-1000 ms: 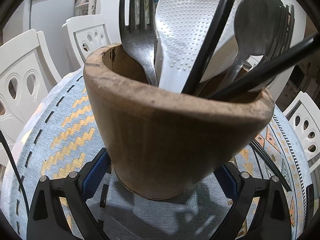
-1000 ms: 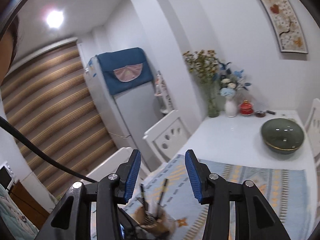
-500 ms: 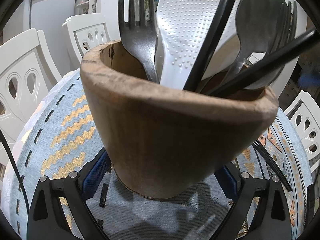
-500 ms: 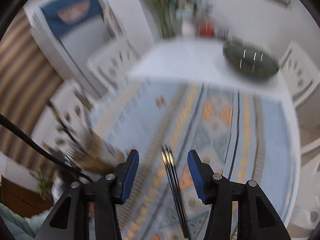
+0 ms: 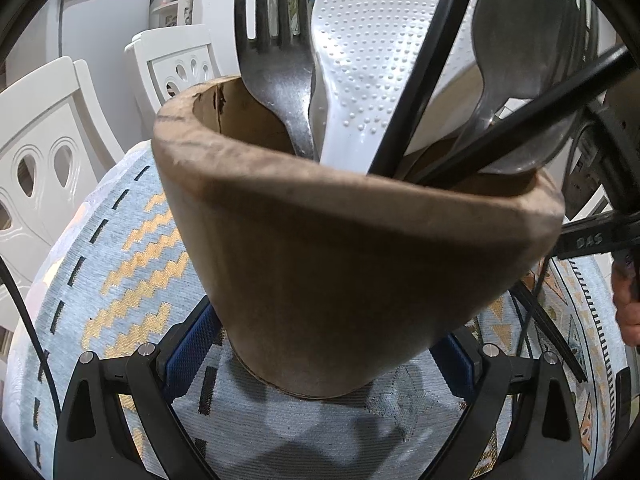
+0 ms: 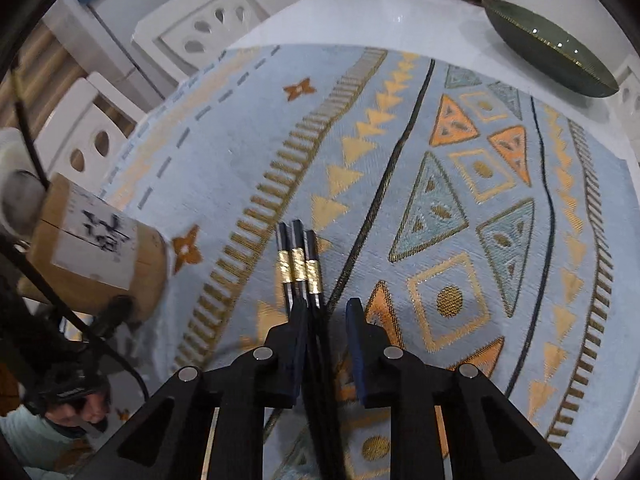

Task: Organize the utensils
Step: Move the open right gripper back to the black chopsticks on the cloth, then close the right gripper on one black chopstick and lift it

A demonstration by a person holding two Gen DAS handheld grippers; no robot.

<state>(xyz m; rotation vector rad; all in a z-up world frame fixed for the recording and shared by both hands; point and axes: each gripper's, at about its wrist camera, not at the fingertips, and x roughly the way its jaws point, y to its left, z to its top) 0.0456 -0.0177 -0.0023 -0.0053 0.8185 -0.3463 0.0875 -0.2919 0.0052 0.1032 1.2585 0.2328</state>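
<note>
Pale blue cloth [image 5: 132, 240] with gold zigzags and dark dashes covered the table, and white chairs [image 5: 44, 152] stood behind it. Seen from the left wrist, a brown wooden utensil holder [image 5: 352, 272] filled most of the view, standing on the cloth between the left gripper [image 5: 320, 364]'s blue pads [image 5: 188, 356]. Both pads sat against its lower sides, so the jaws stood wide and clamped on the holder. Inside it stood a dark metal fork [image 5: 276, 60], a white dimpled rice paddle [image 5: 368, 48], a metal spoon [image 5: 520, 48] and two black chopsticks [image 5: 424, 72] crossing in front. At the right edge, part of the other tool and a bit of a hand [image 5: 626, 304] showed.

From the right wrist, the same patterned cloth [image 6: 440, 160] spread out with triangles and diamonds, and a dark green dish [image 6: 552, 52] sat on the bare white table [image 6: 360, 16] beyond. A bundle of three black chopsticks with gold bands [image 6: 298, 264] lay flat on the cloth, running away from the camera. The right gripper [image 6: 326, 332] had just been closing; its jaws stood narrowly apart with the bundle between them, the left pad right beside the sticks and the right pad clear of them. At the left edge the holder [image 6: 96, 256], with a white label, was near but apart from the bundle
</note>
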